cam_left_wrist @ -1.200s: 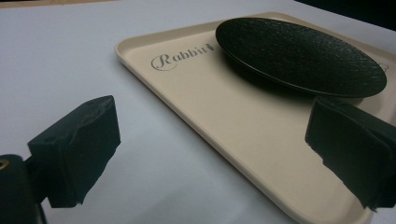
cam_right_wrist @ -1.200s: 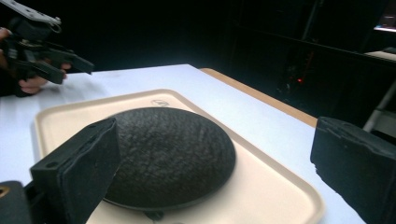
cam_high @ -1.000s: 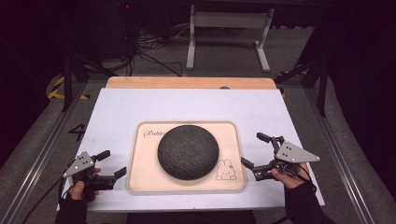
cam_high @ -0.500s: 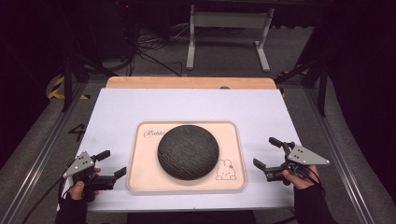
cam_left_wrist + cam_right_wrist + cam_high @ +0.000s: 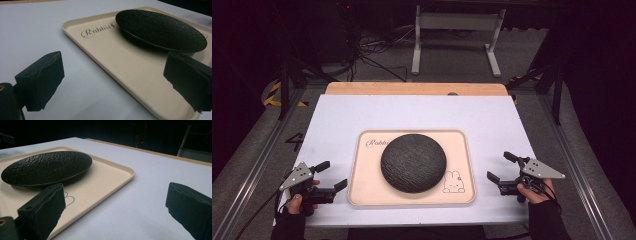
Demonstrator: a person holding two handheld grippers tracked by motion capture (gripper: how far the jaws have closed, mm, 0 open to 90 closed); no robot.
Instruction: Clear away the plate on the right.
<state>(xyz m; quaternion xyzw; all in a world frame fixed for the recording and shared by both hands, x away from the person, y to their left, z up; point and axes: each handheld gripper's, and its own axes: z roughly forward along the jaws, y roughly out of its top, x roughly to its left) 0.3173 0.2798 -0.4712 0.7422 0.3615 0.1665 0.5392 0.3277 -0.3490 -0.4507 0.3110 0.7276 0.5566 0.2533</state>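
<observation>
1. The plate (image 5: 413, 161) is round, black and rough-textured, with a shallow domed look.
2. It sits mid-tray (image 5: 362, 195), a beige tray printed with script and a rabbit, on the white counter (image 5: 412, 112).
3. The left gripper (image 5: 329, 176) and right gripper (image 5: 501, 167) flank the tray, jaws released, grasping nothing.

Tray (image 5: 110, 177) corner behind left tongs (image 5: 112, 82) tip

Round black textured plate (image 5: 413, 161) flat at the centre of a beige rabbit-printed tray (image 5: 367, 187), both on white tabletop
</observation>
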